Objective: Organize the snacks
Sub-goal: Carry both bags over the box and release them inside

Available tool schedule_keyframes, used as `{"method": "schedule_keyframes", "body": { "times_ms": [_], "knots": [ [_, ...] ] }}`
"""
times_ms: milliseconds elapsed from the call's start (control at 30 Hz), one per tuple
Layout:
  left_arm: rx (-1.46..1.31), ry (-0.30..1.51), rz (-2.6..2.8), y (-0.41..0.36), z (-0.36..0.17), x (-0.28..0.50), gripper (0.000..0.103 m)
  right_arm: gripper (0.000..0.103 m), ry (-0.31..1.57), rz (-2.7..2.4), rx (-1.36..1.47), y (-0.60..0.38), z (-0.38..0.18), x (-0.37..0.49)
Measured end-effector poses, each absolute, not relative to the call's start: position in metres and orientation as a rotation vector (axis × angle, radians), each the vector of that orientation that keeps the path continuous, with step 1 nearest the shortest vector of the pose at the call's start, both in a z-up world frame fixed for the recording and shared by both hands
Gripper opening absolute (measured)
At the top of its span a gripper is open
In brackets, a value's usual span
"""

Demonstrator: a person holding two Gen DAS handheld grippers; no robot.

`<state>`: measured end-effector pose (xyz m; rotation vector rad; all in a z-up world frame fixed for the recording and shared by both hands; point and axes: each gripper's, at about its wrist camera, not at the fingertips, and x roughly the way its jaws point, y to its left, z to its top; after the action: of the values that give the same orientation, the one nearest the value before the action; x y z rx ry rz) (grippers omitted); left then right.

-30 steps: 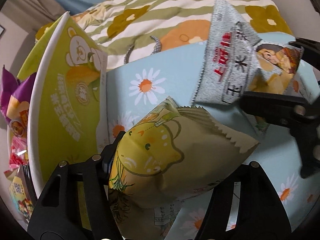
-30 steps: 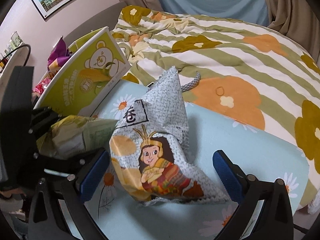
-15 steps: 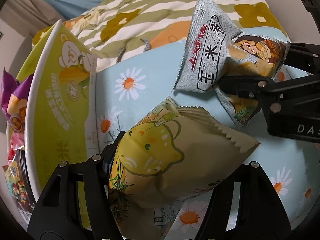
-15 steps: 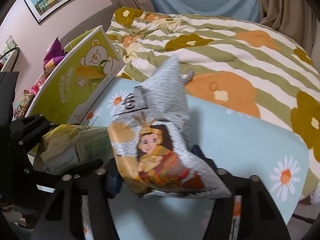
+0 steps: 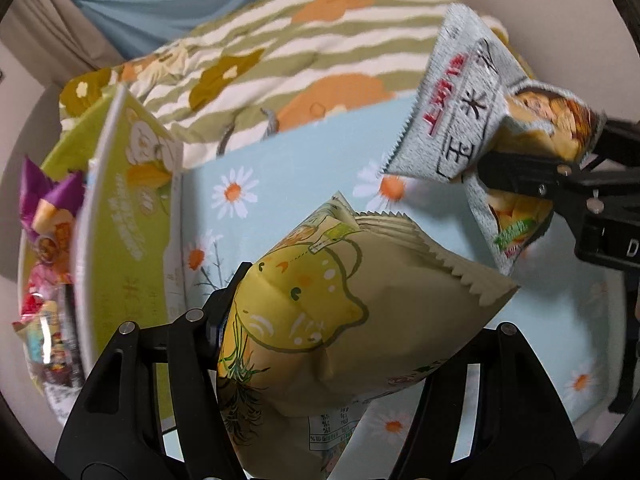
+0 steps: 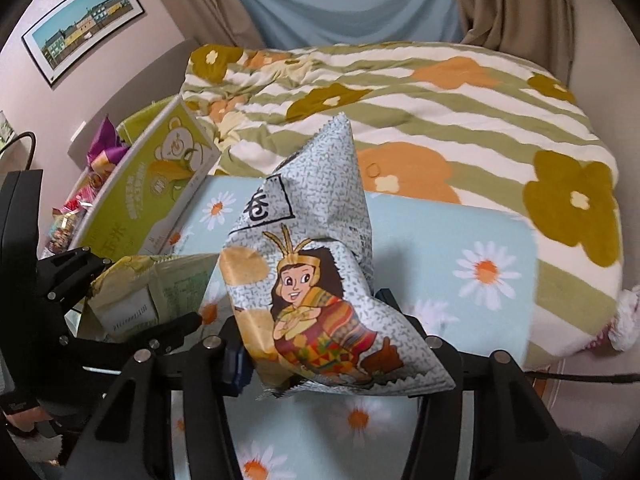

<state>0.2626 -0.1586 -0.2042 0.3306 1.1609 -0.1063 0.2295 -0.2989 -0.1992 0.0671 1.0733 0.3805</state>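
Snacks fill both tools. Nearest its own camera, the left gripper (image 5: 332, 336) is clamped on a yellow-green snack bag (image 5: 340, 312), whose serrated end sticks up and to the right, clear of the light blue daisy-print surface (image 5: 304, 160) underneath. The right gripper (image 6: 340, 340) pinches a grey snack bag (image 6: 320, 280) printed with a cartoon girl; the pack stands up between the fingers, its peak pointing away from the camera.

From the left wrist, the grey bag hangs ahead and to the right, apart from the yellow-green bag, with the right tool's black finger crossing its lower part. From the right wrist, the yellow-green bag sits just left of the grey one, held by the other tool's black fingers (image 6: 176, 328).

Ahead and left of both tools a green-and-white box (image 5: 128, 216) with a bear picture stands tilted along the surface's left edge. Behind it lies a pile of other snack packs (image 5: 44, 240), purple and red among them. Farther ahead spreads a striped flower-print blanket (image 6: 440, 100), then a blue curtain (image 6: 352, 0) and, up left, a framed picture (image 6: 80, 28) on the wall.
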Motion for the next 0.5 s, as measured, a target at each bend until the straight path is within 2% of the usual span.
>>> {"method": "schedule_keyframes", "body": {
  "times_ms": [267,500],
  "knots": [
    [0.22,1.005,-0.1,-0.13,-0.112,0.251,0.062,0.05,1.013,0.345,0.055,-0.287,-0.132,0.213],
    [0.179,0.895,-0.057,-0.057,-0.053,0.251,0.062,0.05,0.921,0.367,0.033,-0.231,-0.078,0.211]
  ]
}}
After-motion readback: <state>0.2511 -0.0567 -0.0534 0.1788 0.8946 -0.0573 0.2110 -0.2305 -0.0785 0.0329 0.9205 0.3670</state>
